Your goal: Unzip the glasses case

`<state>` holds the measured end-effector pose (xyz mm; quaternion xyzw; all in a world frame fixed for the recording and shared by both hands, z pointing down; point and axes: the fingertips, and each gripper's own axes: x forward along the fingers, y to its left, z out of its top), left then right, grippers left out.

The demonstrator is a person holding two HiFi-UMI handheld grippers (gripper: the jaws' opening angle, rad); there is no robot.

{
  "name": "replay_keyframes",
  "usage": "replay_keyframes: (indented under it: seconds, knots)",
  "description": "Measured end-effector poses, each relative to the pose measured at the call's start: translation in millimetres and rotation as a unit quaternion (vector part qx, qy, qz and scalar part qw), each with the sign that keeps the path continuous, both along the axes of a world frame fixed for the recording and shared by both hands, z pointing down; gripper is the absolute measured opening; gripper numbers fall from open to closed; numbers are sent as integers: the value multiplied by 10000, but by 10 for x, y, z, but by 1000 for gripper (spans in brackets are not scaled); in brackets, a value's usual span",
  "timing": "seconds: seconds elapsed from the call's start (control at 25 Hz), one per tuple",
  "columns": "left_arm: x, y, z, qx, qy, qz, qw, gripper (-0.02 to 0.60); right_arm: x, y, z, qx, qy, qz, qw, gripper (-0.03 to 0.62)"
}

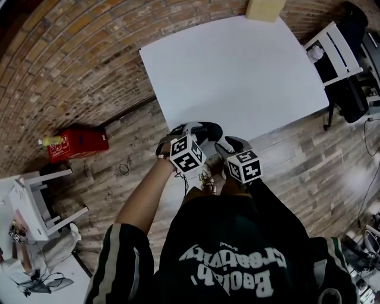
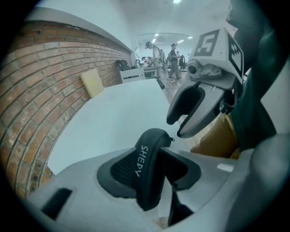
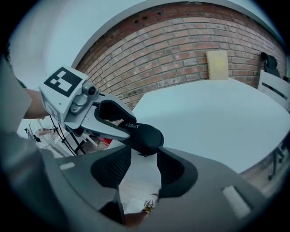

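**A:** What's the left gripper up to here?

**B:** It's pinching the glasses case. The pads are on both sides of it and the rest sticks out ahead, with a little tab at the far tip.

**A:** And the right gripper?

**B:** Its jaws are spread. The end of the case sits right at its tips, but the pads aren't squeezing anything.

**A:** How about the hands?

**B:** The left hand comes in on a bare forearm. Both grippers are side by side close to the person's front, angled forward and down.

**A:** So the case isn't on anything?

**B:** Nope, it's up in the air over the wood floor, just off the near edge of the white table, by its left corner. A brick wall runs behind the table, and a pale block leans on it at the far edge. There's a red box on the floor and a white chair past the right edge.
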<state>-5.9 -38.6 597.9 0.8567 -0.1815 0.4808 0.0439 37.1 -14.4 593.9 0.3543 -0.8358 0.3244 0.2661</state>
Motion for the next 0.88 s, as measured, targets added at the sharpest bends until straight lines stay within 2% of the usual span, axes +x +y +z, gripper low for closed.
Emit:
replay_keyframes:
  seconds: [0.16,0.28,0.52,0.56,0.6,0.72,0.88]
  knots:
    - [-11,12,3,65,25,-20,10000,150,-79,56,210,-364,212,108,9991,193]
    - [-13,9,0,117,46,-18,9999,150,-64,16,255,-395,277,250,9985,143]
    - [-18,25,9,106,52,17,9999,150,37,75,271,-489,407,471,9969,136]
    - [-13,24,5,100,60,16,9999,149,93,80,292,-530,524,566,9956,114]
    - [-12,20,1,97,65,16,9999,149,146,81,319,-577,643,657,9941,16]
    - [-22,14,-6,94,74,12,9999,150,149,96,343,-690,533,709,9937,29]
    - [-13,20,-7,102,90,1,9999,149,-11,133,295,-545,399,309,9972,128]
